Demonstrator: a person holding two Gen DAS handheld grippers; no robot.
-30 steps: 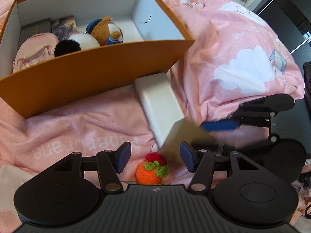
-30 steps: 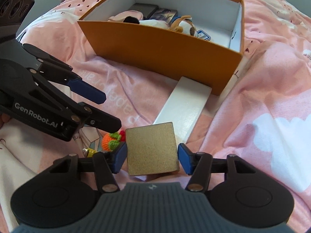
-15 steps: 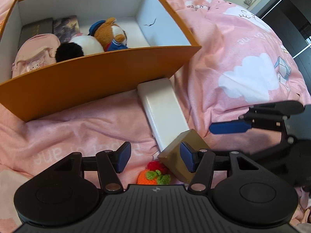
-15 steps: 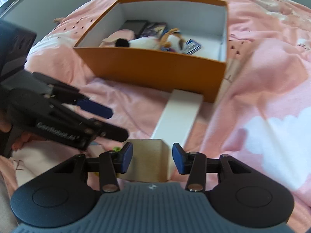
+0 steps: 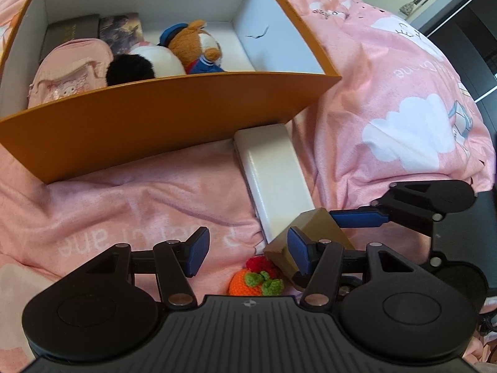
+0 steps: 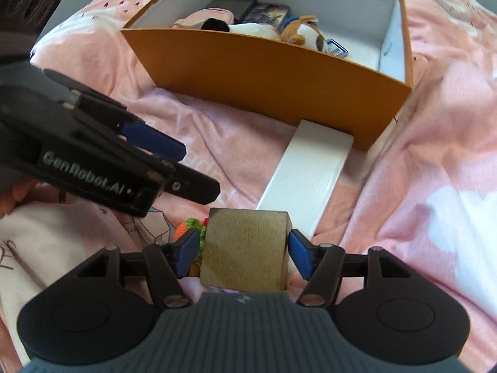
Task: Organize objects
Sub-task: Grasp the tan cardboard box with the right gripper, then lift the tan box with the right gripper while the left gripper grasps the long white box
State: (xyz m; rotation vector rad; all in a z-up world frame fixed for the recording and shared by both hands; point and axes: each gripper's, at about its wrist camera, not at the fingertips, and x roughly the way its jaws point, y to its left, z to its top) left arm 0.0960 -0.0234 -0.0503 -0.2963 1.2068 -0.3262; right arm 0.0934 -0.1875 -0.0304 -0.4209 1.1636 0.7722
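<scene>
A gold box point(image 6: 245, 250) sits between the pads of my right gripper point(image 6: 243, 250); the jaws stand close to its sides, and contact is unclear. The box also shows in the left wrist view point(image 5: 310, 236), resting at the near end of a long white box point(image 5: 273, 174). My left gripper point(image 5: 247, 250) is open and empty above a crocheted orange fruit point(image 5: 254, 279). The orange storage box point(image 5: 161, 118) lies ahead, holding a pink pouch point(image 5: 68, 68), a black-and-white plush point(image 5: 146, 62) and a brown plush point(image 5: 195, 46).
Two dark flat cases point(image 5: 93, 31) lie at the back of the orange box. A small blue card point(image 6: 337, 48) lies by the brown plush. The pink bedspread point(image 5: 388, 93) is rumpled and drops off at the right. The left gripper's body point(image 6: 93, 161) crosses the right wrist view.
The right gripper dipped and opened around the gold box, then came back up with the box between its pads. The left gripper stayed open and edged nearer the orange box.
</scene>
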